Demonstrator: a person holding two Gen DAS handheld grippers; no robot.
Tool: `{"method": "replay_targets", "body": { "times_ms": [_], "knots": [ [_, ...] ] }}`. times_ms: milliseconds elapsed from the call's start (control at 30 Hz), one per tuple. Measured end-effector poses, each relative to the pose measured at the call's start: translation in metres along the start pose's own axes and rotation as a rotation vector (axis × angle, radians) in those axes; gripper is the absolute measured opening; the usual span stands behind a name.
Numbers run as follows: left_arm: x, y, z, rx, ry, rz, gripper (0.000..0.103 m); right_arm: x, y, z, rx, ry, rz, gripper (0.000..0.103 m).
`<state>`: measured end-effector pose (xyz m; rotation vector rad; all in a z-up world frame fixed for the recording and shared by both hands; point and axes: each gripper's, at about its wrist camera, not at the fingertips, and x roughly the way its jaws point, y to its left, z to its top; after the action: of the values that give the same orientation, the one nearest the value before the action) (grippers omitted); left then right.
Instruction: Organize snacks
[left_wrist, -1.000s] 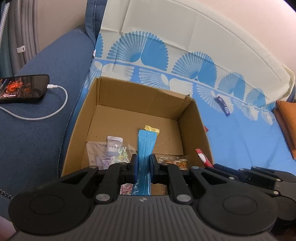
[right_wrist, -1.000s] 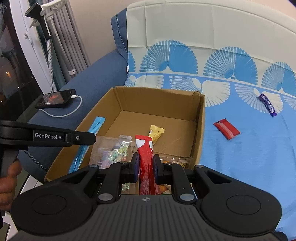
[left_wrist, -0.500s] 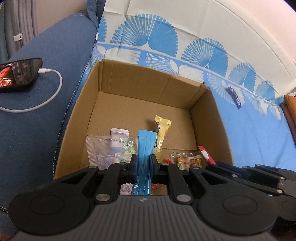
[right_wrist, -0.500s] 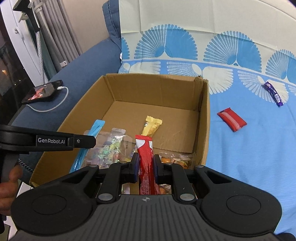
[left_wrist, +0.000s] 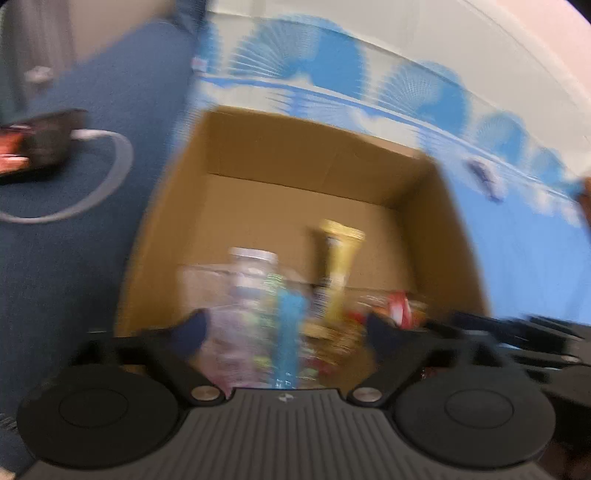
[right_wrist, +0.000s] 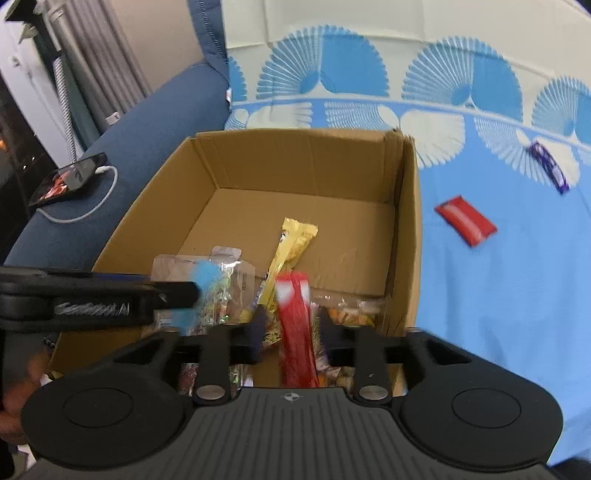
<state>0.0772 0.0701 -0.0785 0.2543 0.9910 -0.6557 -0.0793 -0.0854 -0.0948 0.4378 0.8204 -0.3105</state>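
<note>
1. Left wrist view, heavily blurred: at far left a phone (left_wrist: 35, 147) with a white cable (left_wrist: 99, 173) lies on the blue sofa (left_wrist: 74, 266).
2. Next comes the cardboard box (left_wrist: 295, 155), open-topped, holding a clear candy bag (left_wrist: 243, 291) and a yellow snack bar (left_wrist: 338, 266).
3. The left gripper (left_wrist: 286, 334) has its fingers spread wide; a blue stick packet (left_wrist: 290, 332) stands between them, touching neither.
4. Right wrist view: over the box's near end, the right gripper (right_wrist: 290, 326) is parted too, with a red stick packet (right_wrist: 295, 325) loose in the gap.
5. Right of the box, a red wrapper (right_wrist: 465, 220) and a purple wrapper (right_wrist: 548, 171) lie well apart on the blue patterned cloth (right_wrist: 498, 295).
</note>
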Motion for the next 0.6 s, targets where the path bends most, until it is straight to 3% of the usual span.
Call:
{"method": "replay_targets", "body": {
  "times_ms": [100, 167, 433, 600],
  "knots": [
    [-0.005, 0.003, -0.003, 0.013, 0.001, 0.021, 0.102, -0.005, -0.002, -0.001, 0.030, -0.002, -0.011, 0.066],
    [-0.008, 0.004, -0.008, -0.004, 0.020, 0.026, 0.102, -0.012, -0.001, -0.004, 0.028, -0.011, -0.016, 0.072],
    [-0.044, 0.000, -0.043, -0.075, 0.029, 0.051, 0.102, -0.050, 0.018, -0.031, -0.041, -0.022, -0.026, 0.077],
    [-0.072, -0.001, -0.061, -0.108, -0.013, 0.084, 0.102, -0.081, 0.026, -0.048, -0.088, -0.077, -0.064, 0.080]
  ]
}}
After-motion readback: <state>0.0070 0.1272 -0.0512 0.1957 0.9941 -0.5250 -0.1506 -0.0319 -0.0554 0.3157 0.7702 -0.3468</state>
